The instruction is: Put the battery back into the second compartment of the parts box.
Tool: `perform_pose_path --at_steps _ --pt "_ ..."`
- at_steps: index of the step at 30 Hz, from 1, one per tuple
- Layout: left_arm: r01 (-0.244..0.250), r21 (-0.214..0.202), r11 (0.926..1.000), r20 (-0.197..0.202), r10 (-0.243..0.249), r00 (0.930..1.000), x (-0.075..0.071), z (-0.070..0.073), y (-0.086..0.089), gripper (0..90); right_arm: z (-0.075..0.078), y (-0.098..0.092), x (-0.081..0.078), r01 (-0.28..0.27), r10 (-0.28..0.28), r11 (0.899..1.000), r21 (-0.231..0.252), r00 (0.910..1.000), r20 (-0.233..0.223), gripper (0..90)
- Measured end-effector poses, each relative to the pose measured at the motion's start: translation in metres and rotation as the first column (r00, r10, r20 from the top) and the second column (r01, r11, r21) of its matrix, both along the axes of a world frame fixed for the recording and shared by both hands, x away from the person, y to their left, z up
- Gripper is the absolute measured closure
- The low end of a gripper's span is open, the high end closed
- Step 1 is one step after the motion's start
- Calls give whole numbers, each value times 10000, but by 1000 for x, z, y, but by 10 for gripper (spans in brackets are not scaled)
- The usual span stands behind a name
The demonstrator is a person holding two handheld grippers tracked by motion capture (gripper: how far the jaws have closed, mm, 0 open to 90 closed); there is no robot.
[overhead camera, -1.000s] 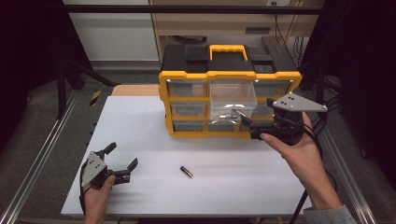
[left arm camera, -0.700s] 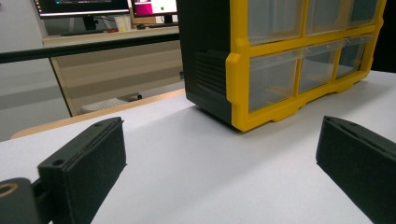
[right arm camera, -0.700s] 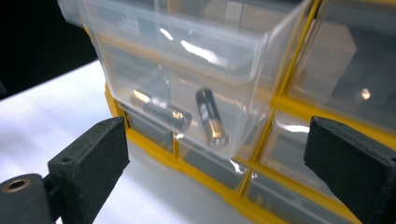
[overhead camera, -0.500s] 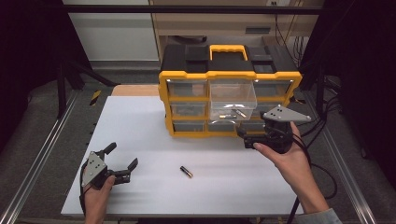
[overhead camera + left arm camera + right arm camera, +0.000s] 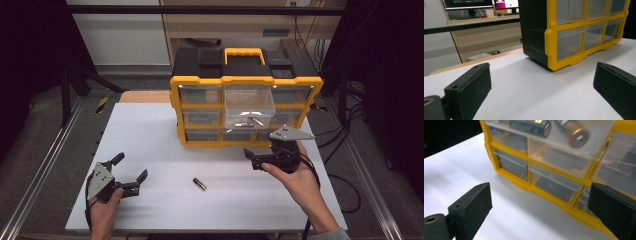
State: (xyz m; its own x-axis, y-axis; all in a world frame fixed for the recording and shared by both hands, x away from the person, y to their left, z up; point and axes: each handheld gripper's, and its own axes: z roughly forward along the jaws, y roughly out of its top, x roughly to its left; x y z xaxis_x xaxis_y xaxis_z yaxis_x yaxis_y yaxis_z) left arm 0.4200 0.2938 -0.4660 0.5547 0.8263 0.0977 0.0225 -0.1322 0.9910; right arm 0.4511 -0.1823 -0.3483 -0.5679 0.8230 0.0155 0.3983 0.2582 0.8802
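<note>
high view: both grippers empty, one battery loose on the sheet

high view has the right gripper held low over the white table sheet, jaws spread wide with nothing between them, just in front of the bottom row of the yellow-and-black plastic drawer cabinet. beyond those jaws, one clear plastic drawer stands pulled out of the cabinet's middle column, with a few cylindrical batteries lying in it; in the right gripper view they sit above and past the jaw tips, seen through the drawer's clear floor.

a small black-and-gold cylindrical battery lies alone on the sheet, apart from both grippers, roughly between them and nearer the right one, to the side of its jaw tips.

the left gripper rests near the front left of the sheet in the person's left hand, jaws also wide and empty. ahead of those jaws, well apart, the left gripper view shows the cabinet's black side wall and yellow front corner.
</note>
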Motion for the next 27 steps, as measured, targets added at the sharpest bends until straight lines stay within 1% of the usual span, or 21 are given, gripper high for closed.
perform_pose_path --at_steps 2,5,8,14,16,19,21,22,24,25,26,27 --pt "0 -2 10000 1 0 10000 0 0 0 11 -4 3 1 -94 94 9999 63 9999 -77 54" --pt "-1 2 10000 1 1 10000 0 0 0 11 -9 7 0 -91 96 9998 200 9996 -247 54" --pt "2 11 10000 1 -2 10000 0 0 0 11 -16 13 1 -251 253 9996 86 9993 -292 55" --pt "-12 -28 10000 12 12 10000 0 0 1 11 -27 28 1 -386 392 9992 114 9975 -584 58" --pt "-11 -45 10000 10 11 10000 0 0 1 11 -29 31 1 -531 537 9985 131 9970 -559 59" --pt "-6 -36 10000 12 6 10000 0 0 1 11 -34 37 1 -601 602 9982 34 9962 -631 59" --pt "0 -29 10000 19 0 10000 0 0 1 11 -37 40 1 -643 646 9979 75 9952 -740 59" --pt "1 -34 10000 19 -1 10000 0 0 1 11 -38 41 2 -672 675 9977 61 9953 -691 60" --pt "-1 -40 10000 15 1 10000 0 0 1 11 -40 45 1 -720 721 9974 44 9939 -834 63" --pt "1 -39 10000 15 -1 10000 0 0 1 11 -41 46 3 -798 797 9968 13 9941 -734 63" --pt "1 -34 10000 16 -1 10000 0 0 1 11 -42 48 2 -816 814 9967 18 9931 -841 63" --pt "6 -43 10000 18 -6 10000 0 0 1 11 -42 49 2 -815 814 9967 18 9932 -836 63"
